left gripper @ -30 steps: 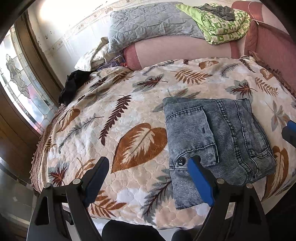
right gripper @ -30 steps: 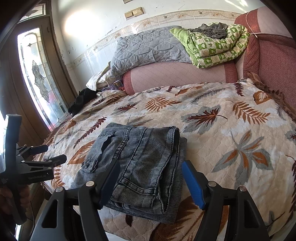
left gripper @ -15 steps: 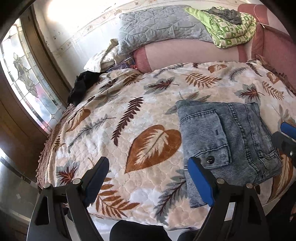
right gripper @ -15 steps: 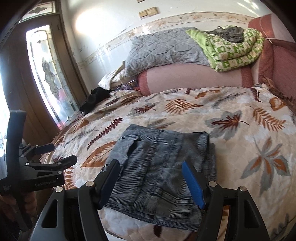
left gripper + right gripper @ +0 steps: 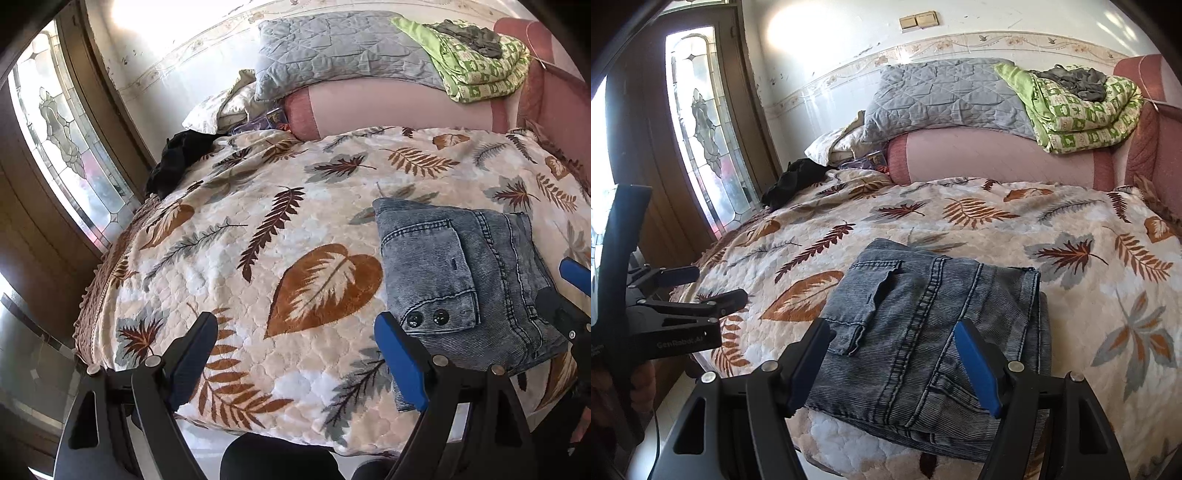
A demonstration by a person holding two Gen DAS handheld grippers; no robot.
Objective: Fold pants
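Folded pants (image 5: 931, 332): ribbed, acid-washed grey denim, matt, with raised stitched seams. Bedspread (image 5: 258, 266): quilted plush cloth, soft sheen. My left hand-held gripper (image 5: 295, 354): matt black plastic, blue pads, small bright metal pins.

Ahead of the blue-padded black right gripper (image 5: 894, 358), the pants (image 5: 934, 321) are faded blue-grey denim. The bedspread (image 5: 1071, 295) beneath is cream with brown and grey leaves. Beyond lie a grey quilt (image 5: 945, 96) and a green-checked blanket (image 5: 1082, 110).
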